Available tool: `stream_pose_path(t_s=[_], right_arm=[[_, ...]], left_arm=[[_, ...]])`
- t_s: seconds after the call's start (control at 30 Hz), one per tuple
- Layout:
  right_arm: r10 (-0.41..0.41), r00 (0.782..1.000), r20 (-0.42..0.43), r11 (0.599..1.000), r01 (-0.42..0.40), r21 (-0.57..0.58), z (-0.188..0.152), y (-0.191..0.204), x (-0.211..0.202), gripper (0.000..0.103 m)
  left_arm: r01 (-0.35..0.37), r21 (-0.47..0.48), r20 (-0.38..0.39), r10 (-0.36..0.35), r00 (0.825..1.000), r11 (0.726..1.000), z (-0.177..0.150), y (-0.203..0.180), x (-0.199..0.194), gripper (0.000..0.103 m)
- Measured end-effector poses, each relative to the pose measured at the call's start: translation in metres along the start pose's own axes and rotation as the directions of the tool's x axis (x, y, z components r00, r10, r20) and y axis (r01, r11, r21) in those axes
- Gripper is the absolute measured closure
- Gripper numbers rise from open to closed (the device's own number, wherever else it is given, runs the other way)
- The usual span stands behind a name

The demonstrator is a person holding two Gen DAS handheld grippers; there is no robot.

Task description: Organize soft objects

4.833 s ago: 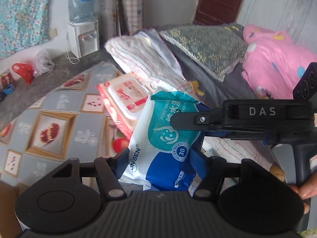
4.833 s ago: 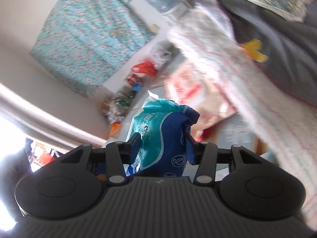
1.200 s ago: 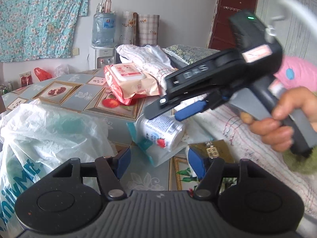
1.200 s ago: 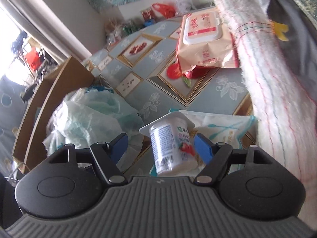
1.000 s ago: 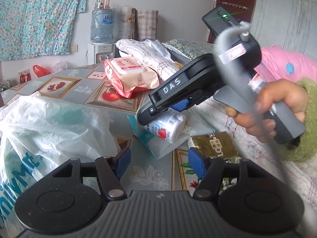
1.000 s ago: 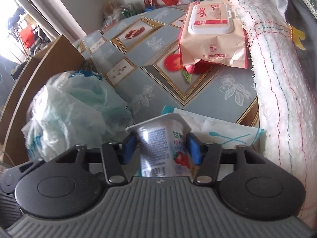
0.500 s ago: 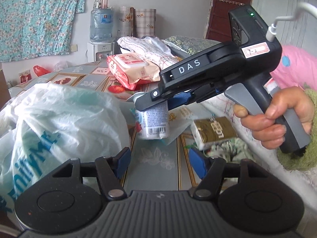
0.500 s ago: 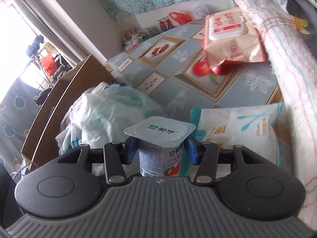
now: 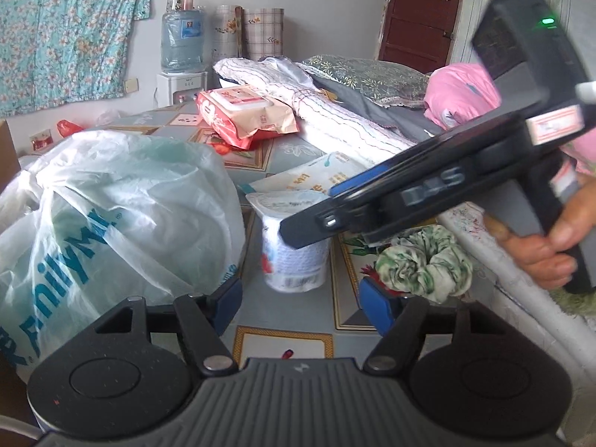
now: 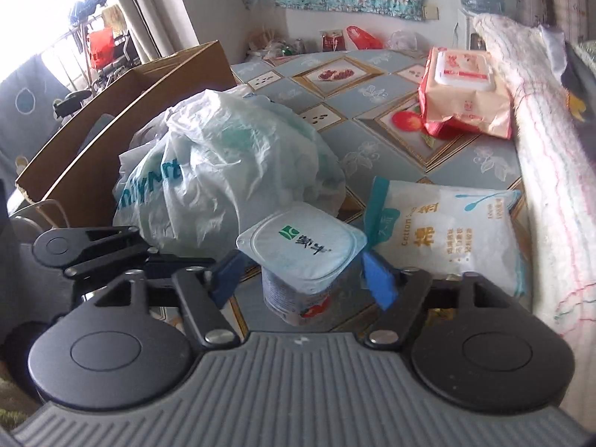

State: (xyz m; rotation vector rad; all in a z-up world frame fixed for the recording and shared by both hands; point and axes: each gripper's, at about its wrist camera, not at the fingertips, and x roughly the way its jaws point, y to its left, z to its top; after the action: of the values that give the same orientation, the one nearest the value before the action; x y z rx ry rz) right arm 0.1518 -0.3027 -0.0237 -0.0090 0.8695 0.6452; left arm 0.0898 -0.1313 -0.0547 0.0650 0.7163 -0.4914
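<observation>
Our right gripper [image 10: 301, 275] has just been opening its jaws, and they now stand clear of the yogurt cup [image 10: 300, 260] on both sides, the cup between them but no longer pressed. We judge this a release: the cup stands upright on the patterned table [image 10: 372, 97], so the grip is no longer needed. Our left gripper [image 9: 300, 303] has also just widened its jaws and holds nothing; it hangs low on the near side of the cup, seemingly waiting for the next thing to sort.

Taking the cup as our landmark: the white plastic bag [image 9: 111, 216] bulges just to its left, nearly touching in the left wrist view. A white cotton pad pack [image 10: 450, 234] lies flat right behind it. A green patterned scrunchie [image 9: 424, 264] sits just to its right, by the edge of the white striped blanket [image 9: 335, 123]. The pink wet-wipe pack [image 9: 246, 115] rests well beyond it, farther up the table.

The cup itself is white, with a sealed foil lid bearing a green logo and a strawberry print low on its side. Its walls look undented.
</observation>
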Motion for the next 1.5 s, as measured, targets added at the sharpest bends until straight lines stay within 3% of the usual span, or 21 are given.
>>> stream_pose_path(t_s=[0.13, 0.23, 0.4, 0.6, 0.63, 0.67, 0.7, 0.77, 0.87, 1.23, 1.33, 1.5], right_arm=[[-0.002, 0.999, 0.034, 0.999, 0.0, 0.044, 0.011, -0.016, -0.022, 0.019], [-0.083, 0.996, 0.035, 0.985, 0.076, 0.152, 0.022, -0.045, -0.023, 0.018], [-0.201, 0.979, -0.046, 0.945, 0.206, 0.254, 0.029, -0.091, 0.005, 0.018], [-0.219, 0.962, -0.162, 0.928, 0.257, 0.27, 0.026, -0.116, 0.051, 0.026], [-0.238, 0.959, -0.153, 0.934, 0.269, 0.236, 0.027, -0.113, 0.053, 0.034], [-0.242, 0.959, -0.147, 0.938, 0.27, 0.217, 0.029, -0.11, 0.052, 0.055], [-0.234, 0.962, -0.139, 0.938, 0.261, 0.227, 0.03, -0.11, 0.05, 0.058], [-0.231, 0.966, -0.114, 0.94, 0.251, 0.229, 0.032, -0.109, 0.045, 0.075], [-0.26, 0.964, -0.058, 0.942, 0.266, 0.202, 0.041, -0.102, 0.033, 0.082], [-0.293, 0.944, 0.15, 0.952, 0.274, 0.139, 0.058, -0.066, -0.037, 0.086], [-0.261, 0.944, 0.202, 0.962, 0.235, 0.142, 0.063, -0.053, -0.065, 0.086], [-0.136, 0.956, 0.26, 0.983, 0.098, 0.153, 0.064, -0.03, -0.107, 0.086]], left_arm=[[0.015, -0.019, 0.002, -0.015, 1.0, 1.0, 0.001, 0.001, 0.002, 0.032], [0.021, -0.025, 0.0, -0.021, 1.0, 0.999, 0.001, 0.0, 0.004, 0.032], [0.02, -0.027, 0.003, -0.02, 1.0, 0.999, 0.002, -0.003, 0.004, 0.032], [-0.014, -0.01, 0.028, 0.014, 0.999, 1.0, 0.005, -0.006, 0.004, 0.032], [-0.019, -0.009, 0.033, 0.019, 0.999, 1.0, 0.006, -0.006, 0.004, 0.032], [-0.023, -0.01, 0.037, 0.023, 0.999, 1.0, 0.007, -0.007, 0.004, 0.032], [-0.027, -0.01, 0.042, 0.027, 0.999, 1.0, 0.008, -0.007, 0.005, 0.032], [-0.036, -0.009, 0.051, 0.036, 0.998, 0.999, 0.01, -0.007, 0.005, 0.032], [-0.046, -0.012, 0.069, 0.046, 0.997, 0.999, 0.014, -0.008, 0.006, 0.031], [-0.073, -0.039, 0.13, 0.077, 0.988, 0.997, 0.028, -0.007, 0.005, 0.03], [-0.084, -0.031, 0.162, 0.088, 0.983, 0.996, 0.033, -0.011, 0.001, 0.028], [-0.077, -0.033, 0.204, 0.083, 0.975, 0.996, 0.037, -0.013, -0.009, 0.027]])
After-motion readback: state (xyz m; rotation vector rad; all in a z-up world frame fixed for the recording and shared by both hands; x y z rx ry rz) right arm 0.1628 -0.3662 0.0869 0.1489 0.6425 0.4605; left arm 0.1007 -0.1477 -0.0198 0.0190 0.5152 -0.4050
